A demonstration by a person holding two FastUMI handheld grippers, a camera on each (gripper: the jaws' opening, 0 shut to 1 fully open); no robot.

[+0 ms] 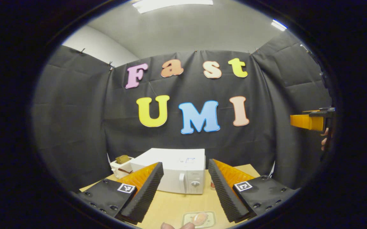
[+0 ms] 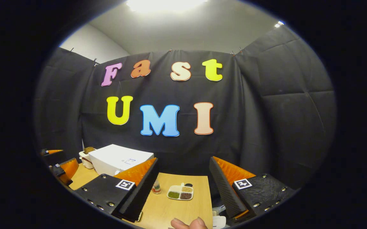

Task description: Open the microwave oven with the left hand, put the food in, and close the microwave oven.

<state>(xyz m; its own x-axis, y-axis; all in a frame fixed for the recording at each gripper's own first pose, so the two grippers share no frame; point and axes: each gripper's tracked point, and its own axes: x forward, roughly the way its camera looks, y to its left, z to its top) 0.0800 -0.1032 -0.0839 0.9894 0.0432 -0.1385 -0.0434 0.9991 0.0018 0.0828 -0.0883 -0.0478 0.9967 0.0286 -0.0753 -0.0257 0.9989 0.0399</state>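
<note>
Claws (image 1: 185, 187) gape above wooden table (image 1: 170, 203), perhaps unloaded.

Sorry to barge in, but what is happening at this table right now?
A person holds a gripper in each hand above a wooden table. The left gripper is open and faces the closed white microwave; a plate of food waits in front. The right gripper is open, holding nothing.

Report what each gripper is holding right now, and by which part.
Nothing is held. The left gripper is open with bare table between its fingers, the shut microwave oven beyond. The right gripper is open too, empty above the table.
</note>
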